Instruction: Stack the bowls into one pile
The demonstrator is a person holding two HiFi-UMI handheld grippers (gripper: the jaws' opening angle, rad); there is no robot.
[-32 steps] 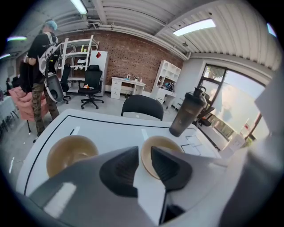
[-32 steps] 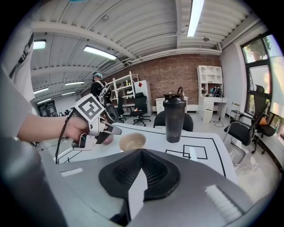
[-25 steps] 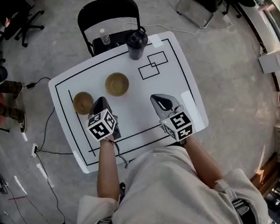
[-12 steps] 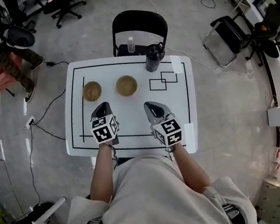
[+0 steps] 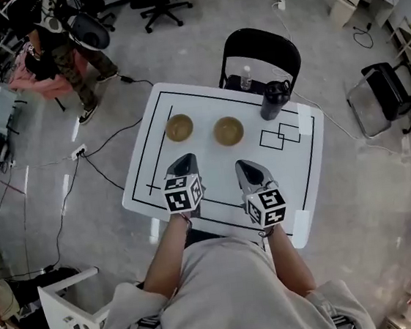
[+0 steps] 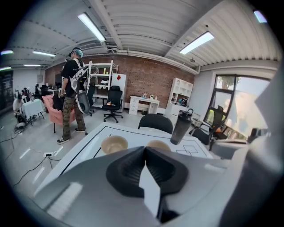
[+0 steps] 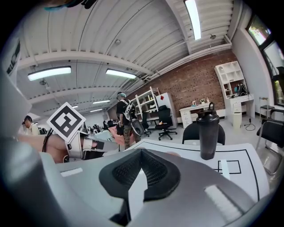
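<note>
Jaws, left gripper (image 5: 186,159): pads pressed together, nothing between them.
Jaws, right gripper (image 5: 245,166): likewise closed and empty.
Clock reference: head view, 12 at the top of the picture.
Left bowl (image 5: 179,127): upright on the table (image 5: 296,186), at 12 o'clock from the left gripper's tips, apart from them.
Right bowl (image 5: 228,131): upright, between 11 and 12 o'clock from the right gripper's tips; at 3 o'clock from the left bowl, near it but not touching.
Shaker bottle (image 5: 275,99): standing at 2 o'clock from the right bowl, clear of both bowls.
Tape squares (image 5: 279,134): overlapping outlines at 6 o'clock from the shaker bottle.
Chair (image 5: 259,51): at the table's far edge, with a small bottle (image 5: 246,78) on its seat.
Reason for placement: each gripper is lined up with its own bowl, which looks like a readied pose; the jaws would have to part before either rim can be taken.
Task status: judged not begun; bowls lie separate, none nested.
Count: bowls 2; grippers 2; shaker bottle 1; small bottle 1; chair 1; tape squares 2.
</note>
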